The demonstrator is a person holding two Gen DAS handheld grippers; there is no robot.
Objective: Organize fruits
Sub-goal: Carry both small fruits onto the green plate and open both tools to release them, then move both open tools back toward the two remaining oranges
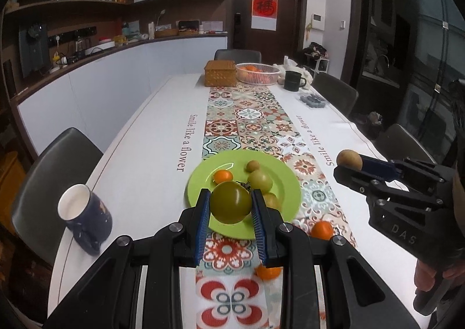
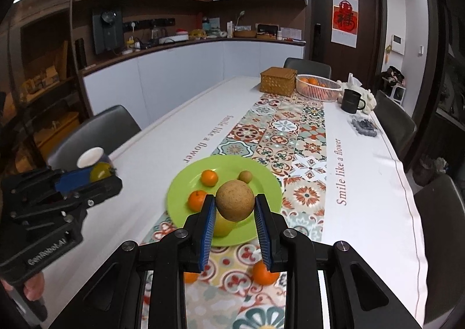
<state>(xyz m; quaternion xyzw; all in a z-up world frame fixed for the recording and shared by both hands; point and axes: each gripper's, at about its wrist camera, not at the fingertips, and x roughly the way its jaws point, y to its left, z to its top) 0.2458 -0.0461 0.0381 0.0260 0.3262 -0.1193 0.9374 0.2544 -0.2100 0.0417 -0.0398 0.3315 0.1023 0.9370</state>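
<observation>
My left gripper (image 1: 231, 198) is shut on a round green fruit (image 1: 231, 202) and holds it above the near edge of the green plate (image 1: 287, 180). My right gripper (image 2: 234, 204) is shut on a brown round fruit (image 2: 234, 200), also above the plate (image 2: 267, 186). In each view the other gripper shows at the side, the right gripper (image 1: 348, 163) and the left gripper (image 2: 101, 176), each with its fruit. On the plate lie a small orange (image 1: 223, 176), a small brown fruit (image 1: 252, 166) and pale green fruits (image 1: 260, 180). Two oranges (image 1: 322, 229) (image 2: 263, 272) lie on the runner near the plate.
A dark blue mug (image 1: 84, 220) stands near the table's left edge. At the far end are a wicker box (image 1: 220, 73), a white basket of oranges (image 1: 257, 73), a dark mug (image 1: 293, 80) and a blueberry tray (image 1: 312, 100). Chairs (image 1: 55, 172) line both sides.
</observation>
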